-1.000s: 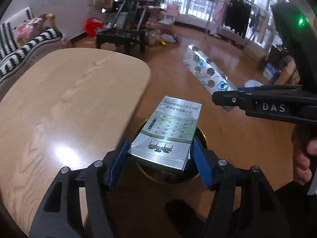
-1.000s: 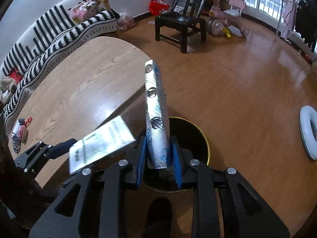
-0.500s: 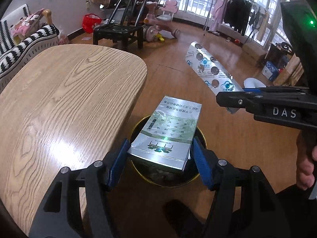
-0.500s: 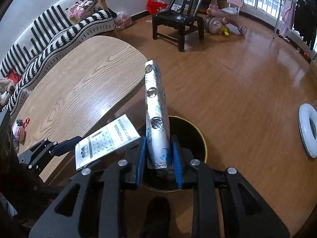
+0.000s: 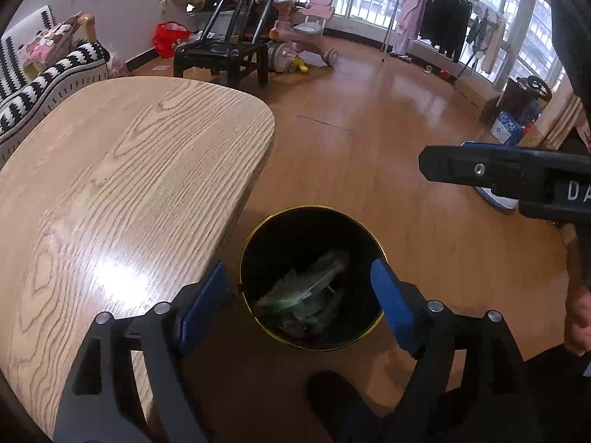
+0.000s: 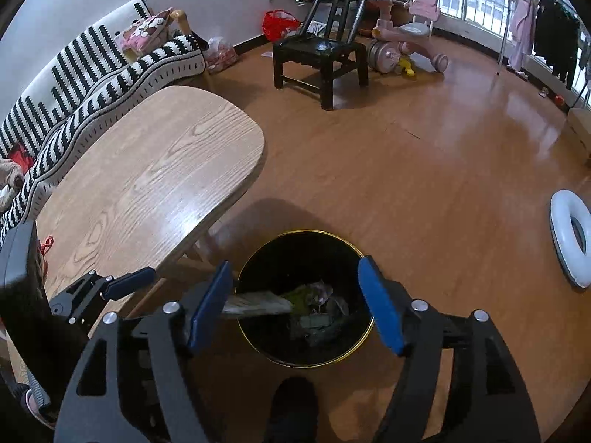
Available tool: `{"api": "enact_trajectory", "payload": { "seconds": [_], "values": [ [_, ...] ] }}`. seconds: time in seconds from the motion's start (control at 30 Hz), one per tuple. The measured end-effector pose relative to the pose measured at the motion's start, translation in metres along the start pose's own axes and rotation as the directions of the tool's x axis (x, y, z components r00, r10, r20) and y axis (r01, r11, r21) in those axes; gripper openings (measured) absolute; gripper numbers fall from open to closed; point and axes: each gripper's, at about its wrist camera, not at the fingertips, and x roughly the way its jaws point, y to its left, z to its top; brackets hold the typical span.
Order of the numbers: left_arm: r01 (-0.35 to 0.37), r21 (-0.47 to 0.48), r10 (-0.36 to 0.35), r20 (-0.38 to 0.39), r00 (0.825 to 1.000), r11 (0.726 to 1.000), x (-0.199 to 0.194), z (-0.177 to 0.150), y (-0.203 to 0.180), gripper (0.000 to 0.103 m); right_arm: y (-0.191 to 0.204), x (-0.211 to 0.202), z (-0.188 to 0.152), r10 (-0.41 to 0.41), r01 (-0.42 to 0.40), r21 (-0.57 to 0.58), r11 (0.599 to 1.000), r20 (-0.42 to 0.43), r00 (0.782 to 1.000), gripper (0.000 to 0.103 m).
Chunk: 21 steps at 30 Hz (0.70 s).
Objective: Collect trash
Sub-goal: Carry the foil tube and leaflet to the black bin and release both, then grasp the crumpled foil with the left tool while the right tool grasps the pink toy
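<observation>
A black trash bin with a gold rim [image 5: 258,232] stands on the floor beside the table; it also shows in the right wrist view [image 6: 354,254]. The silver-green box [image 5: 306,288] and other trash [image 6: 317,306] lie inside it. My left gripper [image 5: 299,306] is open and empty above the bin. My right gripper [image 6: 295,310] is open and empty above the bin too. The right gripper's finger [image 5: 498,173] shows at the right of the left wrist view, and the left gripper [image 6: 110,288] at the left of the right wrist view.
A light wooden table [image 5: 129,170] lies to the left of the bin. A striped sofa [image 6: 92,85], a black chair [image 6: 321,51], a pink tricycle [image 6: 410,44] and a white ring [image 6: 570,240] stand around on the wooden floor.
Both grippers opened. The silver-green box and the long silver packet dropped out of them into the bin.
</observation>
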Motion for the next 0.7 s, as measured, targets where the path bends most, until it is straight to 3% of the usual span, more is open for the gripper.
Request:
{"api": "enact_trajectory", "payload": {
  "seconds": [0.2, 0.37, 0.47, 0.7],
  "values": [
    [-0.01, 0.01, 0.01, 0.011, 1.0, 1.0, -0.009, -0.002, -0.002, 0.092, 0.006, 0.001, 0.002, 0.005, -0.005, -0.014, 1.0, 0.008, 1.0, 0.075],
    [-0.029, 0.015, 0.029, 0.025, 0.999, 0.999, -0.033, -0.01, 0.008, 0.094, 0.03, -0.004, 0.008, 0.028, -0.026, -0.049, 0.998, 0.042, 0.999, 0.082],
    [-0.097, 0.016, 0.096, 0.049, 0.994, 0.995, -0.055, -0.02, 0.026, 0.095, 0.052, -0.009, 0.012, 0.073, -0.067, -0.083, 0.994, 0.073, 0.995, 0.086],
    [-0.292, -0.11, 0.301, 0.085, 0.95, 0.95, -0.129, -0.063, 0.109, 0.095, 0.151, -0.004, 0.013, 0.217, -0.194, -0.233, 0.953, 0.077, 0.973, 0.088]
  ]
}}
